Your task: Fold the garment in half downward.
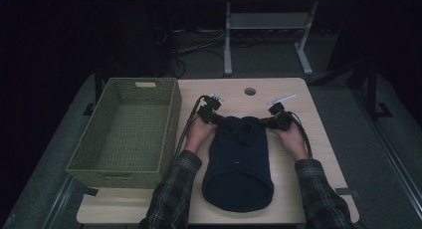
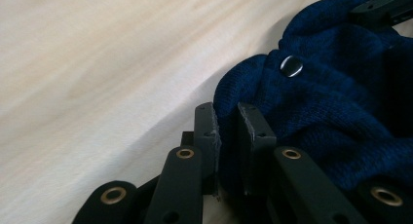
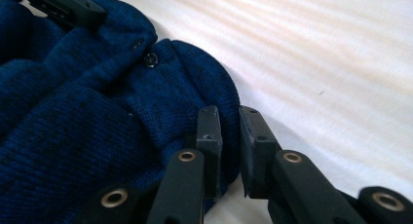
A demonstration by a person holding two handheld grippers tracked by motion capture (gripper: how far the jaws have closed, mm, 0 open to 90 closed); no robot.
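A dark blue knitted garment (image 1: pixel 238 164) lies flat on the light wooden table (image 1: pixel 318 154), with its far end between the two hands. My left gripper (image 1: pixel 219 120) is at the garment's far left corner. In the left gripper view that gripper (image 2: pixel 228 109) is shut on a fold of the blue knit (image 2: pixel 331 97), close to a dark button (image 2: pixel 291 66). My right gripper (image 1: pixel 268 122) is at the far right corner. In the right gripper view it (image 3: pixel 229 112) pinches the knit's edge (image 3: pixel 73 112) beside a snap (image 3: pixel 150 60).
A green woven basket (image 1: pixel 127 129) stands along the table's left side, close to the left forearm. A round cable hole (image 1: pixel 250 91) sits near the table's far edge. Beyond the table are a white desk frame (image 1: pixel 228 40) and cables on the dark floor.
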